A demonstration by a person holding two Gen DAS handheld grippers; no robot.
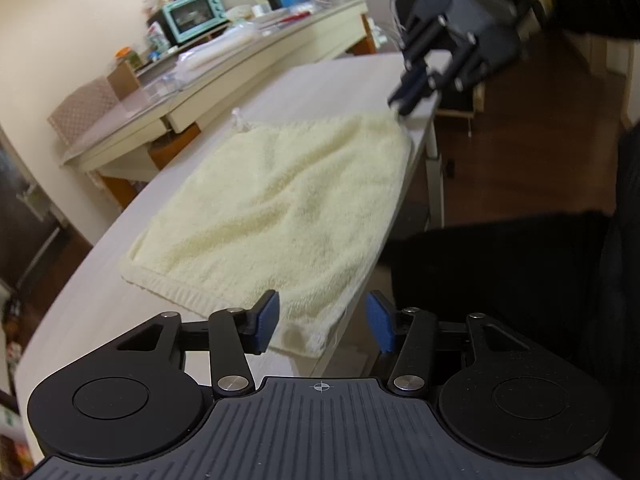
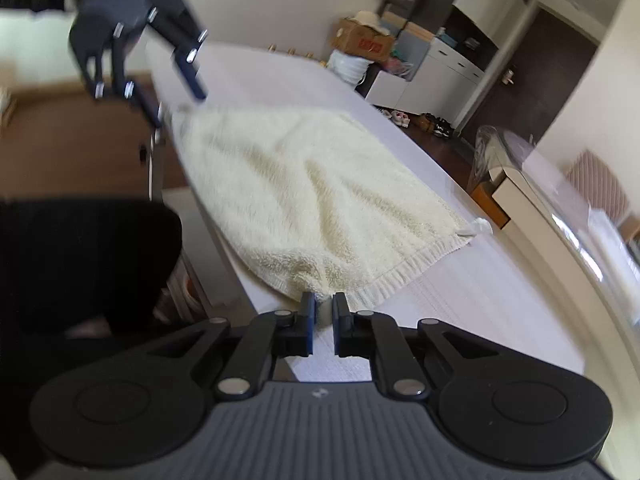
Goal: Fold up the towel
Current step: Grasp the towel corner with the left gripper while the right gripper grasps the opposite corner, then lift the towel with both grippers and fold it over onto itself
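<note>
Left wrist view, left gripper (image 1: 323, 322) jaws spread around towel (image 1: 280, 204) corner, right gripper (image 2: 322, 314) jaws pinching opposite corner.

No text can be read with certainty. The cardboard box (image 2: 362, 42) in the upper middle of the right wrist view carries a red print, too blurred to read.

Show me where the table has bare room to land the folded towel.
Bare tabletop lies beyond the towel, up to the far end, and along the towel's ribbed hem side. The towel's other long edge hangs at the table's near edge, no room there. Both near corners are crowded: right gripper pinches one, left gripper straddles the other.
</note>
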